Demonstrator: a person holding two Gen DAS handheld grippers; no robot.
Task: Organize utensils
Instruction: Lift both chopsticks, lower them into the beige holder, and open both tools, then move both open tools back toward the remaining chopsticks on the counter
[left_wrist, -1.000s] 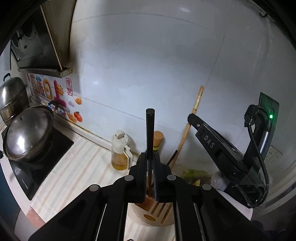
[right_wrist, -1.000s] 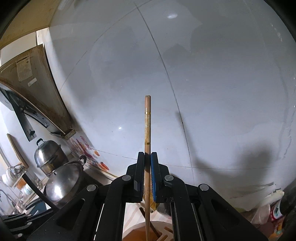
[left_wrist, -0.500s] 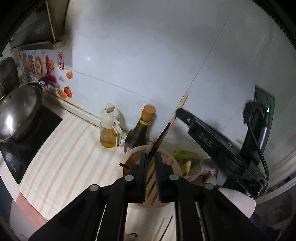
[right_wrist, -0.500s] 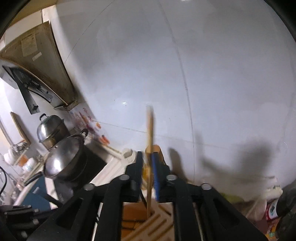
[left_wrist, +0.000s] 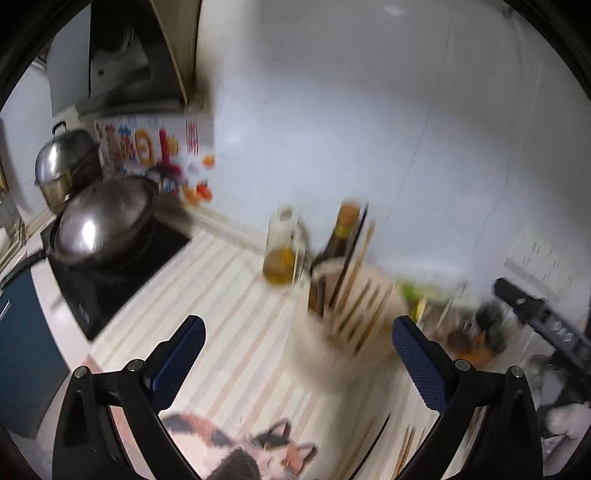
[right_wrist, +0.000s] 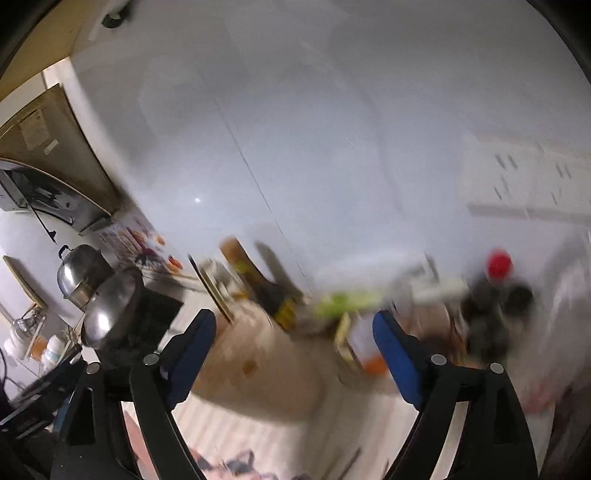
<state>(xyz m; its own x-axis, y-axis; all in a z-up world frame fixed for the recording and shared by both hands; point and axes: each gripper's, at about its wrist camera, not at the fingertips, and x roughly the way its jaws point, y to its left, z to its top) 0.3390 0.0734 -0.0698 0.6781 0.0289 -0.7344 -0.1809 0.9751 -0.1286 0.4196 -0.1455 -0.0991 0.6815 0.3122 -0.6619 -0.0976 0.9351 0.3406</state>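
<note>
Both views are motion-blurred. A round cream utensil holder with a slotted wooden top stands on the striped counter. A black chopstick and a wooden chopstick stick up out of it, leaning right. My left gripper is open and empty, in front of the holder. My right gripper is open and empty; the holder sits between and behind its fingers, and the chopsticks lean left there. More chopsticks lie on the counter by the holder's base.
An oil bottle and a dark sauce bottle stand behind the holder by the wall. A lidded wok sits on the black cooktop at left, a steel pot behind it. Clutter fills the right. A cat-print mat lies near.
Both grippers let go of their chopsticks into the holder, opened wide and pulled back. The black and the wooden chopstick now stand in the holder.
</note>
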